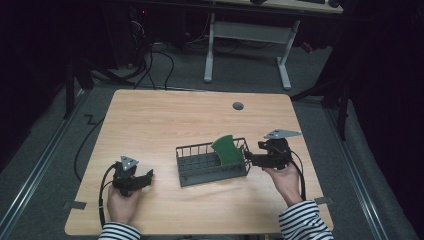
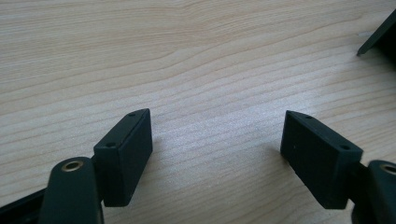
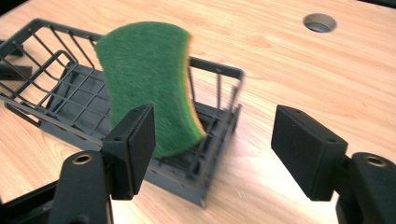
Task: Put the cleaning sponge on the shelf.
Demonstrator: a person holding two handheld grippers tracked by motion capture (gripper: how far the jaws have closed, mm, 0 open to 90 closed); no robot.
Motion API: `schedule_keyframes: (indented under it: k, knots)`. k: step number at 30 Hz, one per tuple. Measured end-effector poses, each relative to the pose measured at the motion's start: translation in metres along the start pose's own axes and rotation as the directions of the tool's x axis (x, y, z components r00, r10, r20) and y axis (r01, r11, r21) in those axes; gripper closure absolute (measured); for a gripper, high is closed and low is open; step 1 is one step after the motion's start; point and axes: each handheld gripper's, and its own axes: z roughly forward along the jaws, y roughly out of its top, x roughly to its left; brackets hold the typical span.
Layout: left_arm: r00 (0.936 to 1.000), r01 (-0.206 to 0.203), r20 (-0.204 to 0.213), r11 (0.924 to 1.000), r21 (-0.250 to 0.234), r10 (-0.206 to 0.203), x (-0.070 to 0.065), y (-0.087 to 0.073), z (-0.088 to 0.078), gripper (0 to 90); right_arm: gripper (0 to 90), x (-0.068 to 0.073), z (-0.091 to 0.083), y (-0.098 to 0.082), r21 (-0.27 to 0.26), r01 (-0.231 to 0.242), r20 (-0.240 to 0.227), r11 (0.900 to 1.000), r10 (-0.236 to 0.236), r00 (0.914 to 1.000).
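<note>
Wooden table (image 1: pixel 165 120) carries a dark wire basket (image 1: pixel 200 170), with a green sponge (image 3: pixel 147 84) leaning upright in its end just ahead of the right gripper (image 3: pixel 215 144), whose jaws stand spread and empty. Well apart from the basket, the left gripper (image 2: pixel 217 154) rests low over bare wood, its jaws also wide.

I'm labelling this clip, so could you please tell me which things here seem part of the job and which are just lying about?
Likely in play:
green sponge, leaning inside the rack
wire rack
right gripper, open beside it

Just there:
left gripper, open over bare table
grommet hole
</note>
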Motion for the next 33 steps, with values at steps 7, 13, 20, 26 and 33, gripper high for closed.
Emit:
schedule_keyframes:
  k: [7,13,20,26,33]
  knots:
    - [1.0000,-0.001,-0.002,1.0000,0.000,0.001,0.000,0.000,0.000,25.5,32.4,-0.017,-0.013,-0.017,-0.020,-0.049,0.027,0.999,0.049,0.9984]
    - [1.0000,-0.001,-0.002,1.0000,0.000,0.001,0.000,0.000,0.000,25.5,33.1,-0.028,-0.022,-0.031,-0.043,-0.089,0.044,0.995,0.091,0.9949]
    - [1.0000,-0.002,-0.002,1.0000,0.000,0.002,0.000,0.000,0.000,25.5,33.7,-0.043,-0.031,-0.049,-0.072,-0.139,0.052,0.988,0.143,0.9884]
    - [1.0000,-0.003,-0.003,1.0000,0.000,0.003,0.000,0.000,0.000,25.5,34.3,-0.054,-0.036,-0.067,-0.080,-0.186,0.059,0.979,0.190,0.9799]
    - [1.0000,0.000,-0.002,1.0000,-0.001,0.000,0.000,0.000,0.000,25.5,34.5,-0.060,-0.033,-0.088,-0.073,-0.211,0.076,0.975,0.217,0.9733]
